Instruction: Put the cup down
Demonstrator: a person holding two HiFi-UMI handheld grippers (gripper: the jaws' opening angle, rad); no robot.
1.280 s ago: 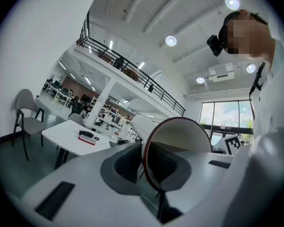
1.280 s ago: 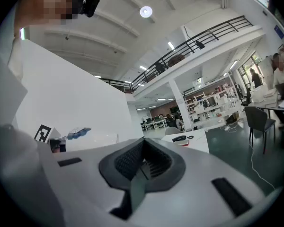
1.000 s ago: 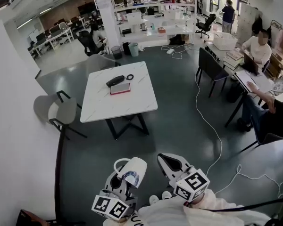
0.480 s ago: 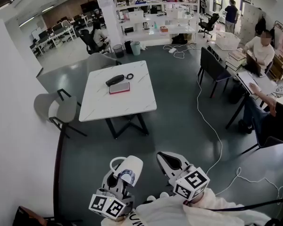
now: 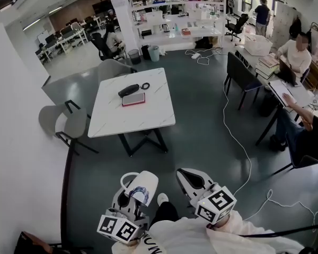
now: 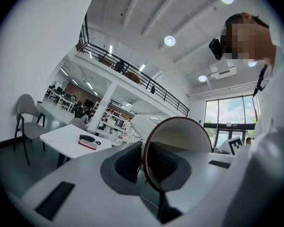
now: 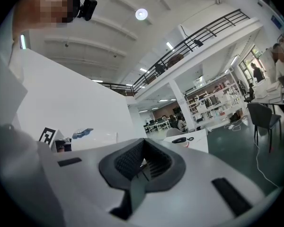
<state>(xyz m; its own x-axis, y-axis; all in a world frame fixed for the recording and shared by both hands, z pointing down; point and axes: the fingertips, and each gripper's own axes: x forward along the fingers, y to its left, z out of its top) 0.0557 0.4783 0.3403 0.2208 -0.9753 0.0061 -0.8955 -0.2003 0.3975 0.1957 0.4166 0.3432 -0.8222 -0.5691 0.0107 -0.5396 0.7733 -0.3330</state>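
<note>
A white cup (image 5: 142, 186) with a blue pattern and a handle hangs in the air at the bottom of the head view, tilted forward. My left gripper (image 5: 130, 197) is shut on the wall of the cup (image 6: 184, 137), whose reddish rim runs between the jaws. Beside it, my right gripper (image 5: 187, 178) is shut with nothing in it, and its pads (image 7: 144, 161) meet. Both grippers are held close to the person's body, over the dark floor. The white marble table (image 5: 124, 119) stands ahead, well beyond them.
On the table lie a black case (image 5: 129, 90), a red flat item (image 5: 133, 99) and a small cable ring (image 5: 145, 85). A grey chair (image 5: 61, 124) stands left of the table, a white wall (image 5: 16, 142) further left, a white cable (image 5: 238, 142) on the floor and seated people (image 5: 297, 52) at desks on the right.
The left gripper and the cup have drifted slightly down and left in the head view. A dark trouser leg and a shoe now show between the grippers. The grip is unchanged.
</note>
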